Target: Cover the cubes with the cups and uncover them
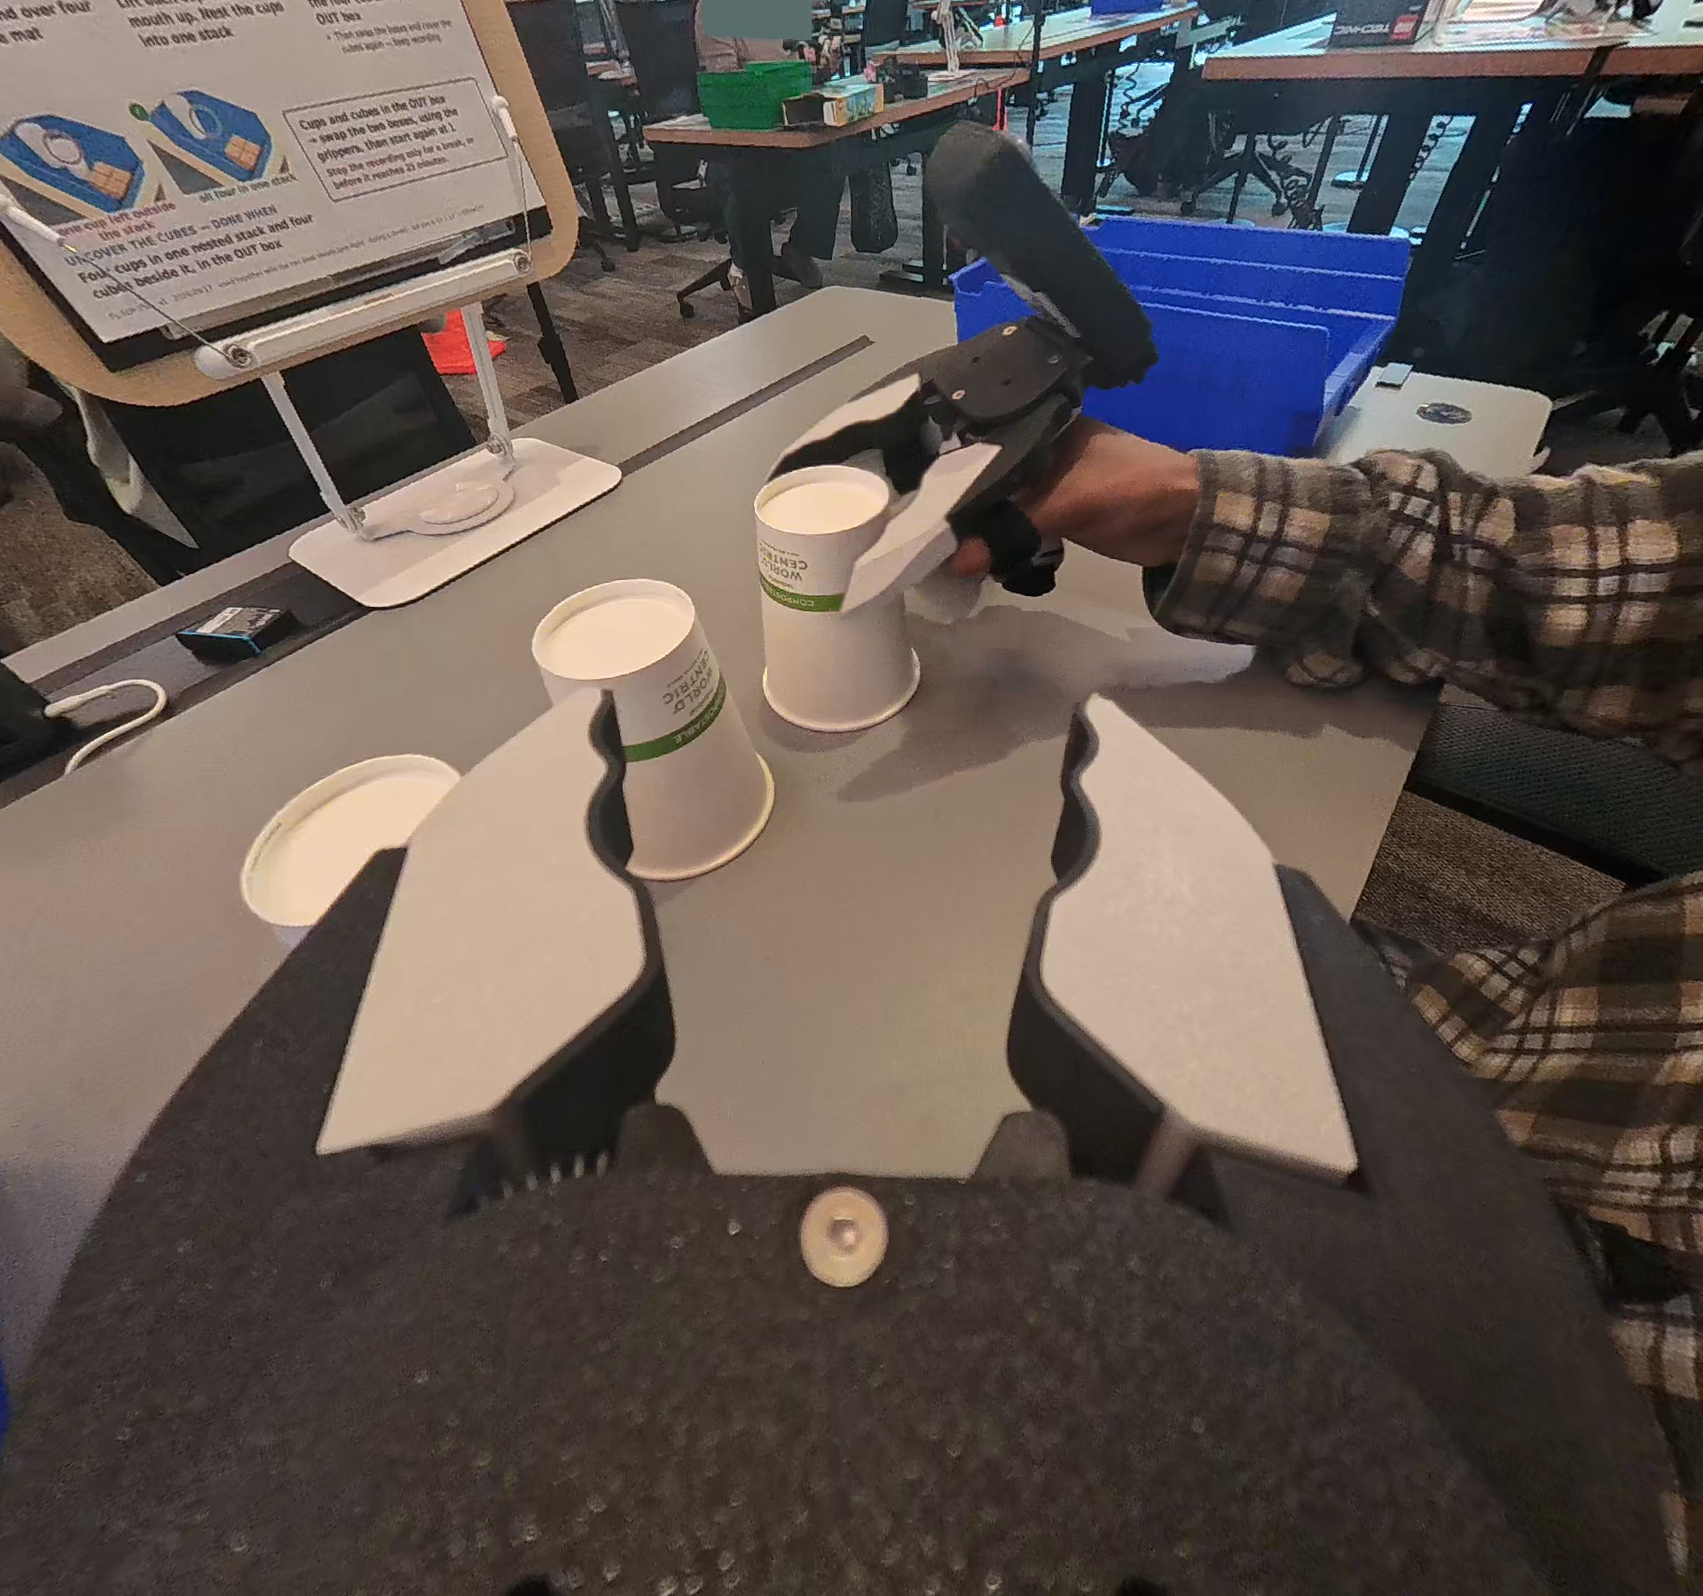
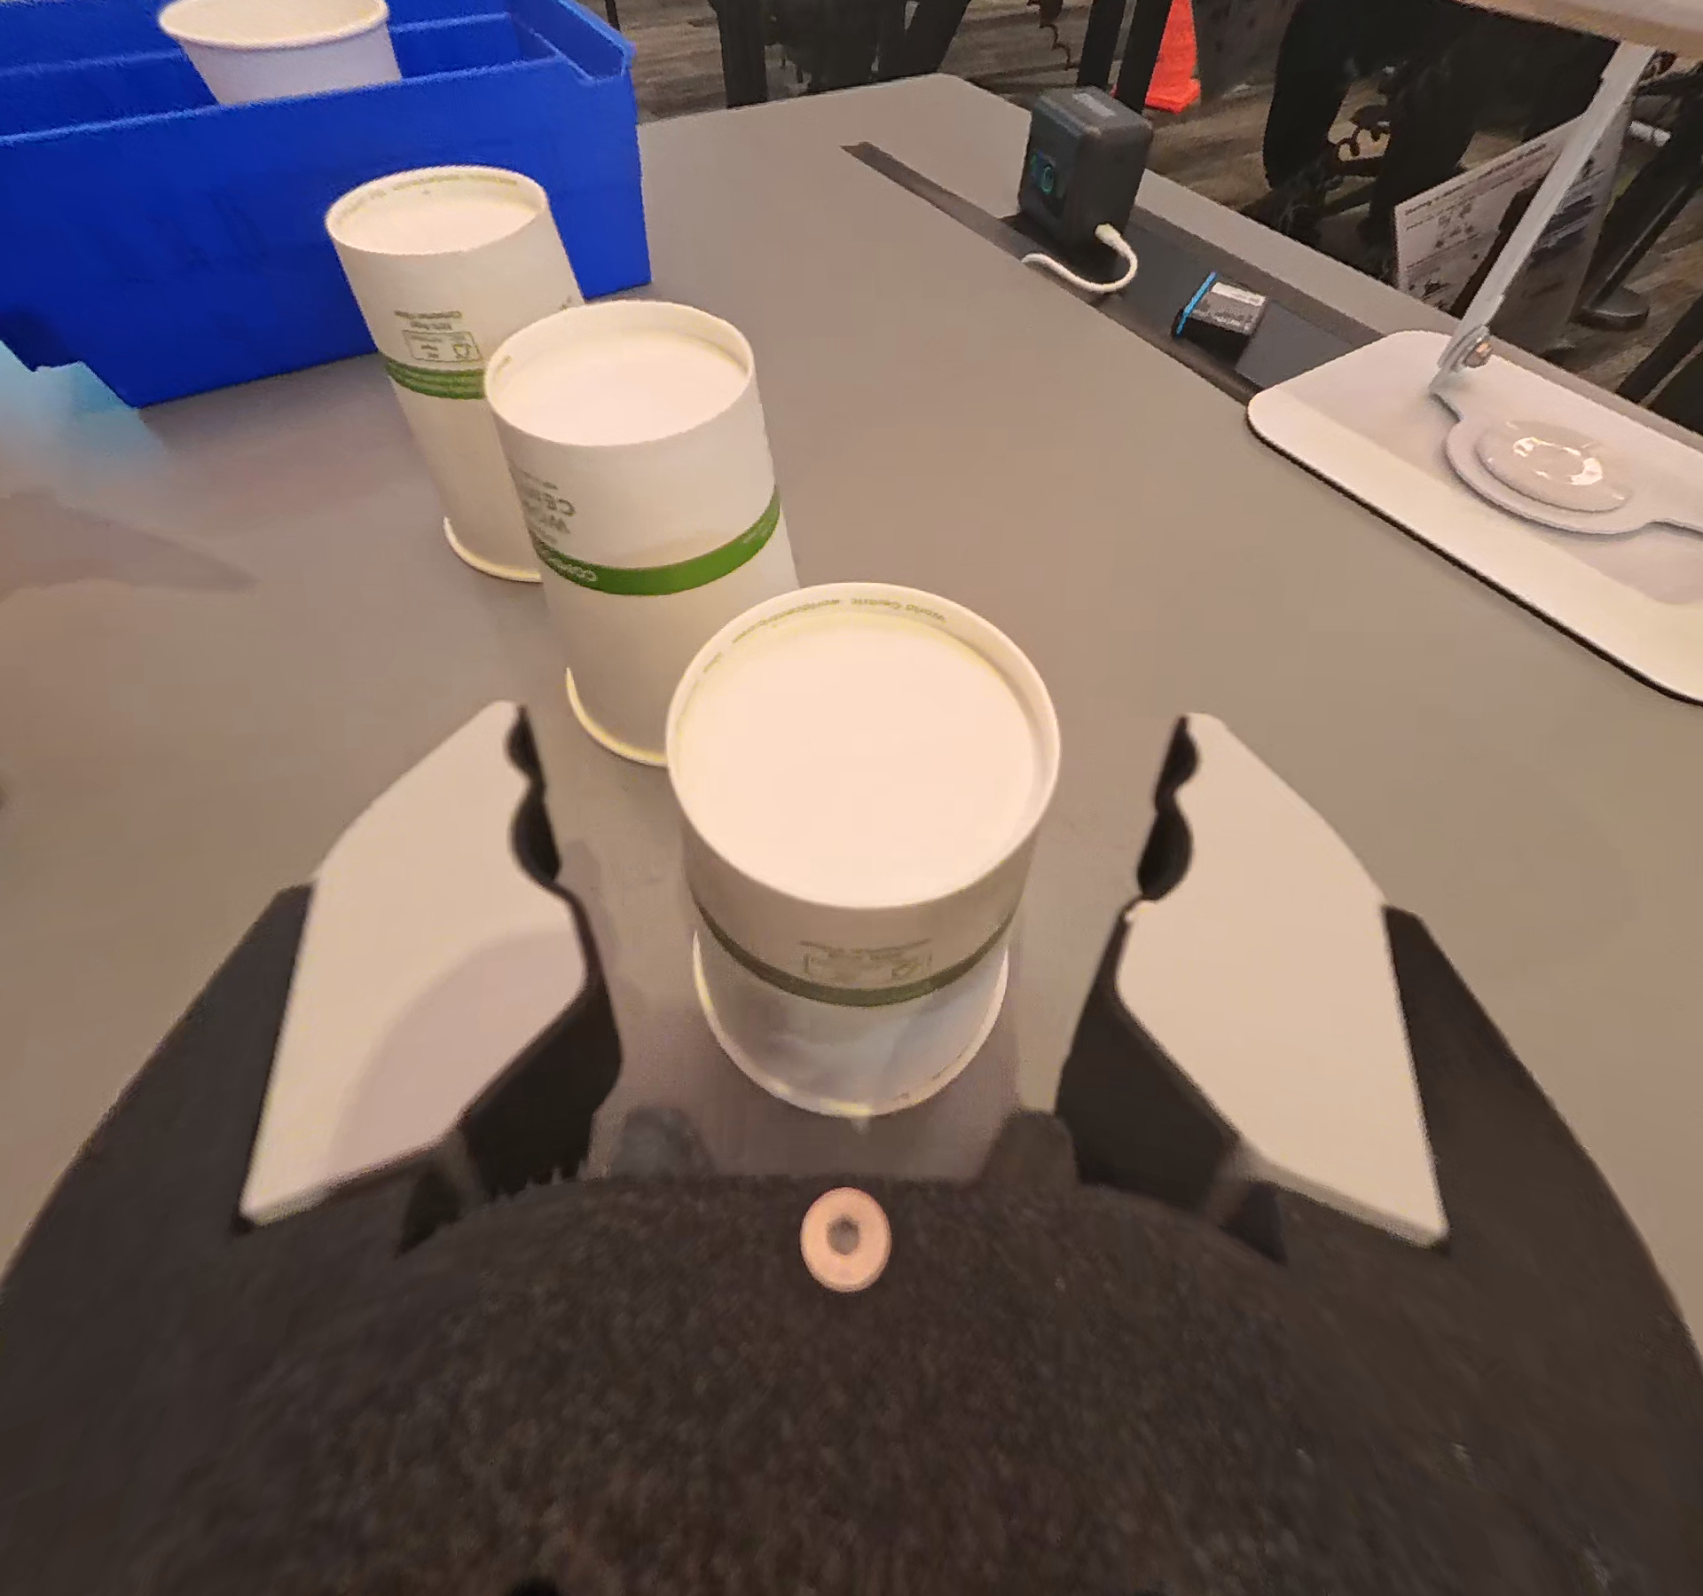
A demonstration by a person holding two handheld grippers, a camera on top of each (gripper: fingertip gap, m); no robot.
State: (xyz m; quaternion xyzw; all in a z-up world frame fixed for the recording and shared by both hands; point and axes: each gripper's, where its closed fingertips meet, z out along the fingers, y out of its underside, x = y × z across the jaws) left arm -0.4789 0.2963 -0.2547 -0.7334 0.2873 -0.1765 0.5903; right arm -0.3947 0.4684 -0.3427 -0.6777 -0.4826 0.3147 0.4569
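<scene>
Three white paper cups with green bands stand upside down in a row on the grey table (image 1: 921, 953). My right gripper (image 2: 850, 718) is open, its fingers on either side of the nearest cup (image 2: 857, 860) without touching it; in the left wrist view it (image 1: 820, 533) straddles that cup (image 1: 829, 630) near the top. My left gripper (image 1: 840, 708) is open and empty, its left fingertip (image 1: 571, 722) just in front of the middle cup (image 1: 673, 750). The third cup (image 1: 341, 842) stands to its left. No cubes show.
A blue bin (image 2: 276, 261) at the far end of the table holds an upright cup (image 2: 286, 49). Another blue bin (image 1: 1198, 326) stands behind the right gripper. An instruction board on a white stand (image 1: 461, 519), a small camera (image 2: 1087, 160) and a battery (image 2: 1221, 312) line the table's edge.
</scene>
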